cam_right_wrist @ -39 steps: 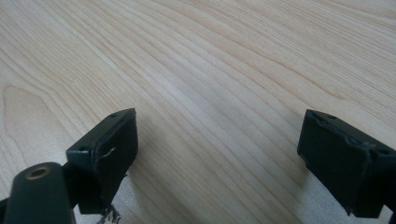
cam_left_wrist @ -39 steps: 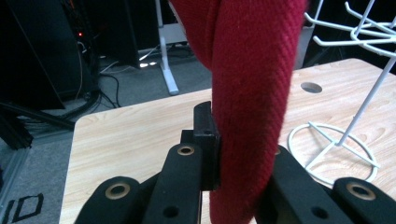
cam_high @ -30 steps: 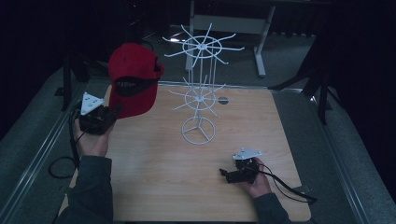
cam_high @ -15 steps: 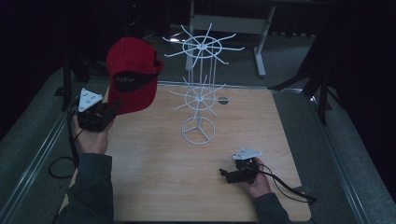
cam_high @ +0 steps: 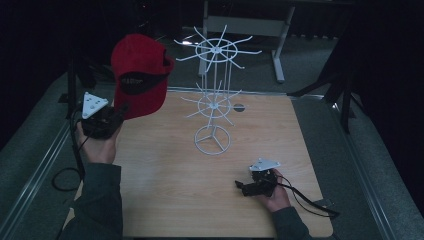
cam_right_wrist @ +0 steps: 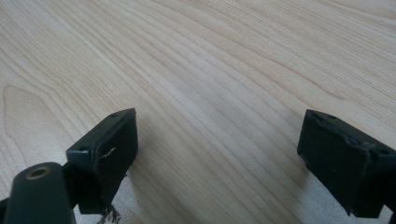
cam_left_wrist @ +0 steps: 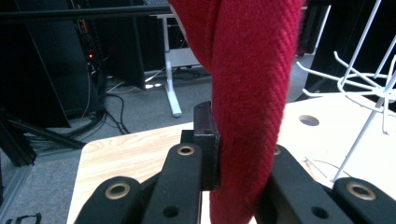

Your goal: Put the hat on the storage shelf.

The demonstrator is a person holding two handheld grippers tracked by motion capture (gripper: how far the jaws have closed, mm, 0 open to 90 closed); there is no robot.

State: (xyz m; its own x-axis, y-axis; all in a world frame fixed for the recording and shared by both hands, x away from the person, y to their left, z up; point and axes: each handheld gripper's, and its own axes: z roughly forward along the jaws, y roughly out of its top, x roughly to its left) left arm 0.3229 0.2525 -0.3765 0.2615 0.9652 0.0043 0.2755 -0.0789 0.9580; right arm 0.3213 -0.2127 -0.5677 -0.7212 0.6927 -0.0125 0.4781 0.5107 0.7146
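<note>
Pale wood-grain surface (cam_high: 165, 180) w/ a white wire rack (cam_high: 214, 95) standing mid-back, two spoked tiers on a ring base. Red woven-fabric cap (cam_high: 137, 75) is up in the air left of the rack, left tool (cam_high: 116, 114) pinching its edge. Right tool (cam_right_wrist: 224, 154) sits low on the surface, black blocky jaws spread w/ nothing between.

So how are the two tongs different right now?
The left tongs are shut on the red cap; the right tongs are open with nothing between them. The left tongs are held up beside the white rack; the right tongs sit low over the table. Both are black, with a grey plate on top.
</note>
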